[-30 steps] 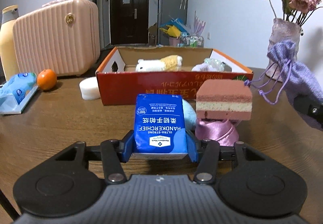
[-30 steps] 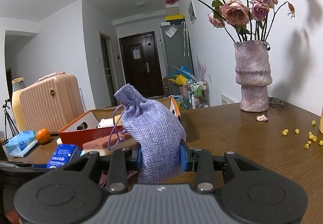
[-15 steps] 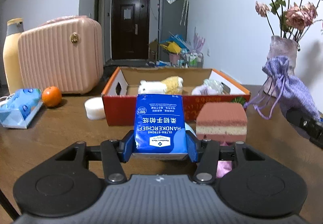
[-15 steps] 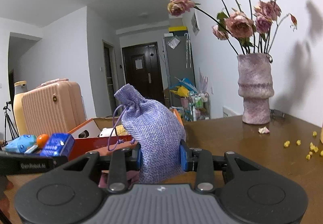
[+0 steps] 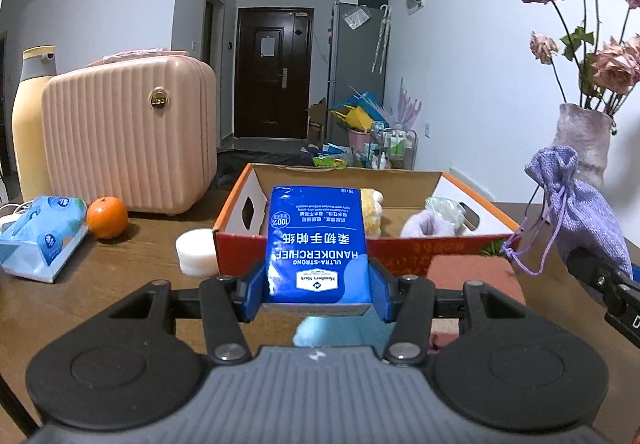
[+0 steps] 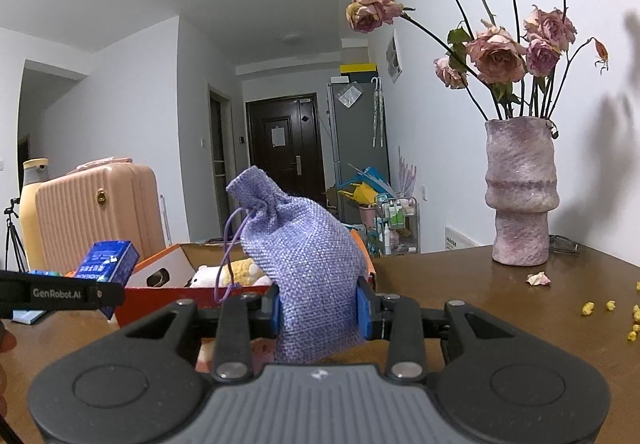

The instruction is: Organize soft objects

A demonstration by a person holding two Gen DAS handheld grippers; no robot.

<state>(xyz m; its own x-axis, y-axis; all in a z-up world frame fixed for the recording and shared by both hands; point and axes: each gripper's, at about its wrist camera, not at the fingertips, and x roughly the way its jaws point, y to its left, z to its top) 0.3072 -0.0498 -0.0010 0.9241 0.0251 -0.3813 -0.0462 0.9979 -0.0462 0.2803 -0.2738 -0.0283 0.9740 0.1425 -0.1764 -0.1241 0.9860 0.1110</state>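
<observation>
Carrying clamped blue handkerchief pack (image 5: 318,244) in left gripper (image 5: 318,290) and purple woven pouch (image 6: 308,264) in right gripper (image 6: 318,310) toward orange cardboard box (image 5: 400,248); next, release inside.

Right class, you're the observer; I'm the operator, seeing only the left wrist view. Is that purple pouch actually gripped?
Observer: Yes, the right gripper has its jaws shut on the purple pouch.
Operator: Anything near the vase?
Observer: A fallen petal lies on the table by its base.
Operator: Anything else?
Observer: Yellow crumbs, scattered further right.
</observation>
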